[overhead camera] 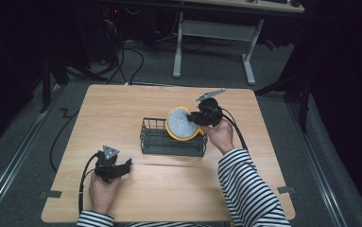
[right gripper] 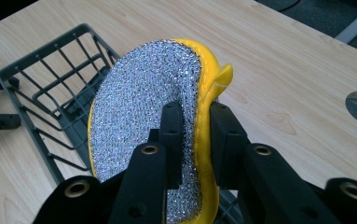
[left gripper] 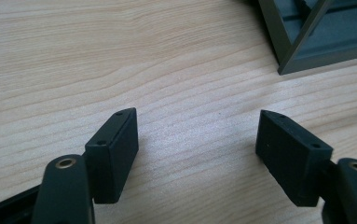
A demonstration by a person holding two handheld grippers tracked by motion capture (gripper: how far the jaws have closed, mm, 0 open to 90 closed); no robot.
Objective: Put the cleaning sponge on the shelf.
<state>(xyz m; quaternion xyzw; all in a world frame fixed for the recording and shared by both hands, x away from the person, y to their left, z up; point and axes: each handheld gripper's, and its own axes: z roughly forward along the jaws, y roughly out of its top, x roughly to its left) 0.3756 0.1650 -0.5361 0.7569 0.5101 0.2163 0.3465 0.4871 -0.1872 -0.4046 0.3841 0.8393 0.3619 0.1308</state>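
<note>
The round scouring sponge point(right gripper: 143, 112), silver mesh on one face and yellow on its back, is hanging over the right end of the dark wire basket point(overhead camera: 156, 140), tilted on edge above the rim. My right gripper point(right gripper: 195, 126) is pinching it near its edge, one jaw pressing the silver face and the other the yellow back, so the sponge is bending between them. The basket is sitting mid-table on the pale wooden table point(overhead camera: 122, 104). My left gripper point(overhead camera: 127, 164) is resting low over bare wood near the front edge, well apart from the basket, its jaws standing wide apart with nothing between them.
</note>
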